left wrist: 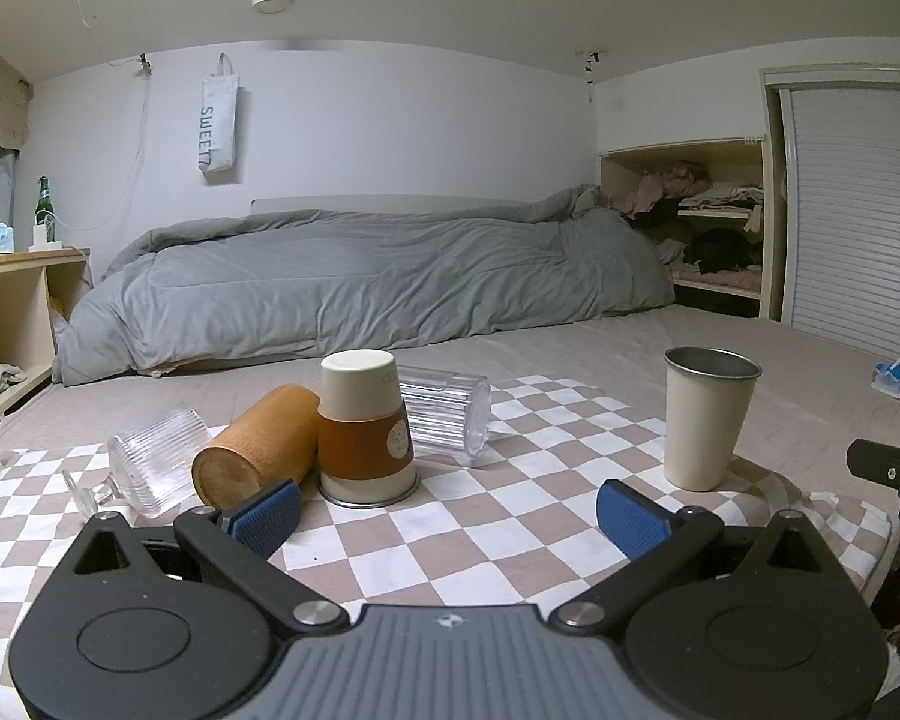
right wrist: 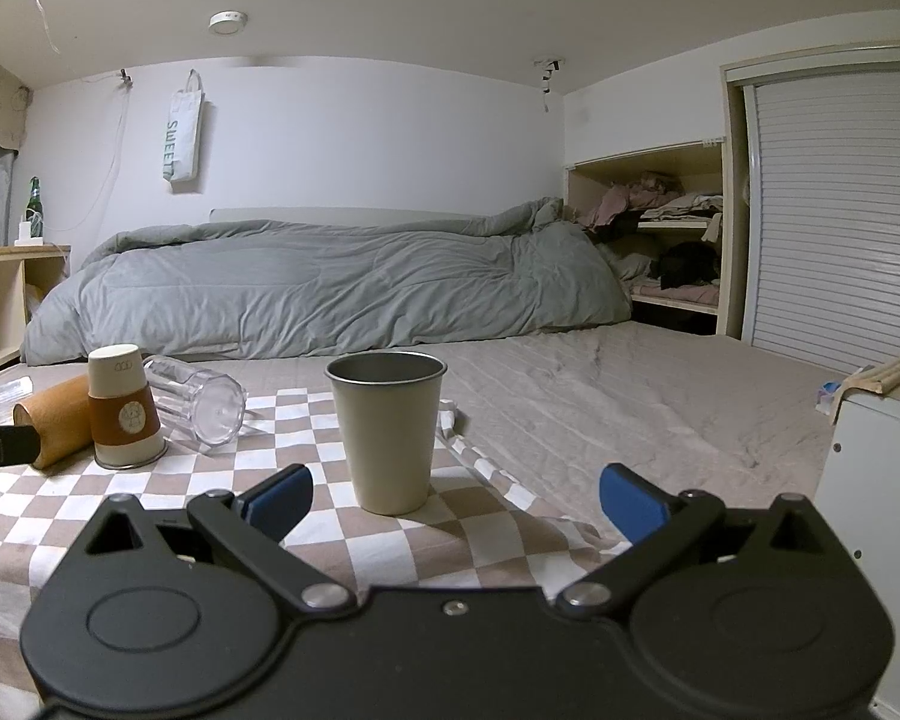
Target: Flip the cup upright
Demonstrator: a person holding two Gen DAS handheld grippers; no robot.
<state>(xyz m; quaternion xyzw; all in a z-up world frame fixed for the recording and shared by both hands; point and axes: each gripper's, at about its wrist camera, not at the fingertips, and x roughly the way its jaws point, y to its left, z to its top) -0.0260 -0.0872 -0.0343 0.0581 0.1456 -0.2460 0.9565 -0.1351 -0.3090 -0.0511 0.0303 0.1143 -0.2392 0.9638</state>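
Our left hand-held gripper hangs low over the checked cloth with its blue pads spread wide and nothing between them. In its view we count five cups. One steel cup already stands upright, mouth up, well to the right. The rest are not yet righted: a paper cup with a brown sleeve sits mouth down straight ahead, a wooden cup lies on its side touching the paper cup's left flank, a ribbed glass lies tipped at far left, and a second clear glass lies on its side just behind the paper cup. The left pad sits just in front of the wooden cup; we cannot tell whether they touch.

Our right hand-held gripper is likewise spread and empty. In its view the steel cup stands upright just ahead, roughly between the pads but beyond them. The paper cup, wooden cup and clear glass huddle at left, unturned.

We judge the task about one cup in, with four left. The inverted paper cup looks the nearest candidate for the left side.
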